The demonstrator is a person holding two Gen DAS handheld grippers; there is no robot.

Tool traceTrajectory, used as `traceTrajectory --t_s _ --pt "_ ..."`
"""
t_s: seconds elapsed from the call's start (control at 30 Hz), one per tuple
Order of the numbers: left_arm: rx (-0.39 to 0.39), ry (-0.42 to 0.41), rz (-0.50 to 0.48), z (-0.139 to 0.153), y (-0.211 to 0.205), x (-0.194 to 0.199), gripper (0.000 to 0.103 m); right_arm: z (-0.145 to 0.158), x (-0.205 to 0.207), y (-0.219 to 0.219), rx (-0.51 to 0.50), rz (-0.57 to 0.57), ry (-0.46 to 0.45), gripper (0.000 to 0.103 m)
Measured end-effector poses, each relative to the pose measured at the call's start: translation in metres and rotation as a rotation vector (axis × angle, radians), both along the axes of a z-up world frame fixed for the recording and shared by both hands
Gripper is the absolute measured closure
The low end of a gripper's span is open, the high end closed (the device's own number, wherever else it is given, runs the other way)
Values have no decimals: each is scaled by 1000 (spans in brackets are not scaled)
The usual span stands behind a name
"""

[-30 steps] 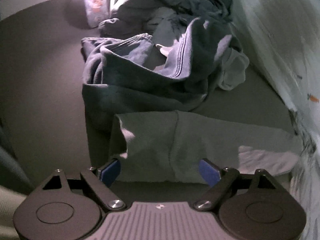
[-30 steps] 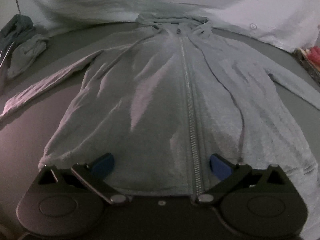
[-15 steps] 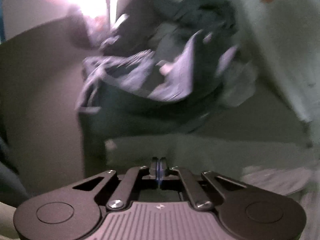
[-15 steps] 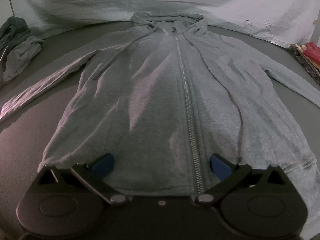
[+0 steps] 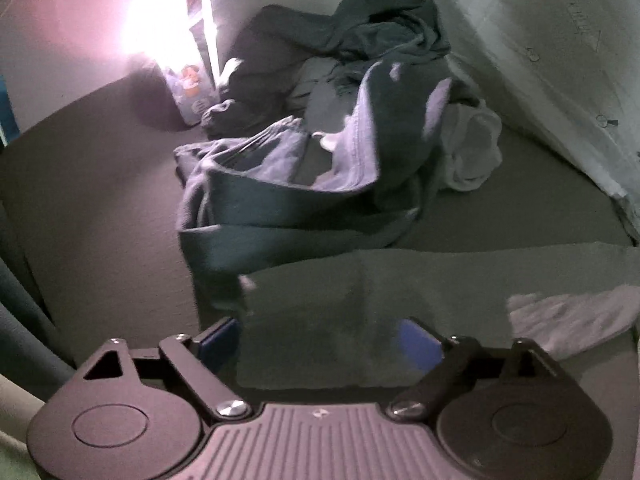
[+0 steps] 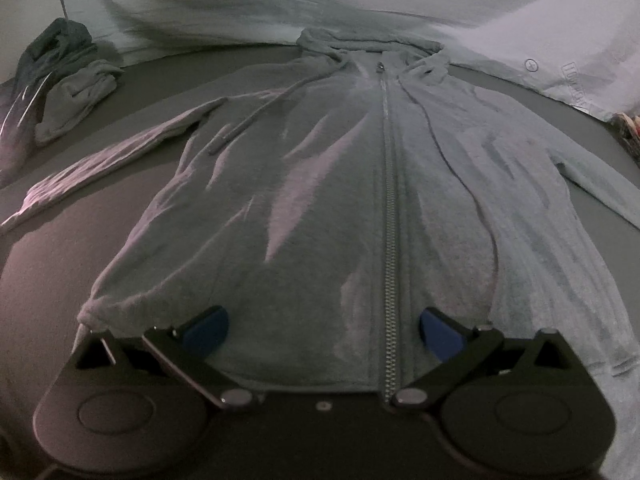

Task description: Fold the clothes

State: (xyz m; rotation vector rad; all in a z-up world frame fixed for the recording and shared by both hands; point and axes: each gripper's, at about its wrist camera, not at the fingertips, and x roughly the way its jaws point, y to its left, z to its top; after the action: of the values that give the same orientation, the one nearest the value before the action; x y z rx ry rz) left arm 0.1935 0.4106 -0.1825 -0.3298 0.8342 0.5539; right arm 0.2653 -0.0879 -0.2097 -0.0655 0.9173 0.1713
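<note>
One grey hoodie (image 6: 320, 208) flat, one clothes pile (image 5: 332, 140), two open grippers

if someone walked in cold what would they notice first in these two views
In the right wrist view, a grey zip-up hoodie lies spread flat, front up, filling the surface ahead of the open right gripper. In the left wrist view, a rumpled heap of dark clothes sits beyond the hoodie's sleeve, with a bright glare at upper left.
</note>
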Motion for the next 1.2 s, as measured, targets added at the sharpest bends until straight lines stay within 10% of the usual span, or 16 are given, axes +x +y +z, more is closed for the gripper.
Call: traceTrajectory --t_s 0.27,0.37,0.6,0.8,0.93,1.07,1.2 --pt "-129 -14 5 -23 40 1 15 0 -5 5 -7 -62 -11 0" --pt "-91 -2 11 -16 38 4 90 0 -6 6 -10 -83 -10 0" --pt "-85 -189 -125 67 -6 12 96 1 -8 5 -9 -93 -9 0" --pt "-250 -445 -575 161 -133 68 100 2 -3 1 -1 -57 8 0" --pt "-287 -546 -939 203 -264 113 93 4 -2 -5 16 -20 32 0" --pt "-182 -396 -1182 186 -373 137 35 8 -4 -13 51 4 72 0" --pt "-267 -261 -1221 146 -385 132 17 13 -9 -24 14 24 85 0"
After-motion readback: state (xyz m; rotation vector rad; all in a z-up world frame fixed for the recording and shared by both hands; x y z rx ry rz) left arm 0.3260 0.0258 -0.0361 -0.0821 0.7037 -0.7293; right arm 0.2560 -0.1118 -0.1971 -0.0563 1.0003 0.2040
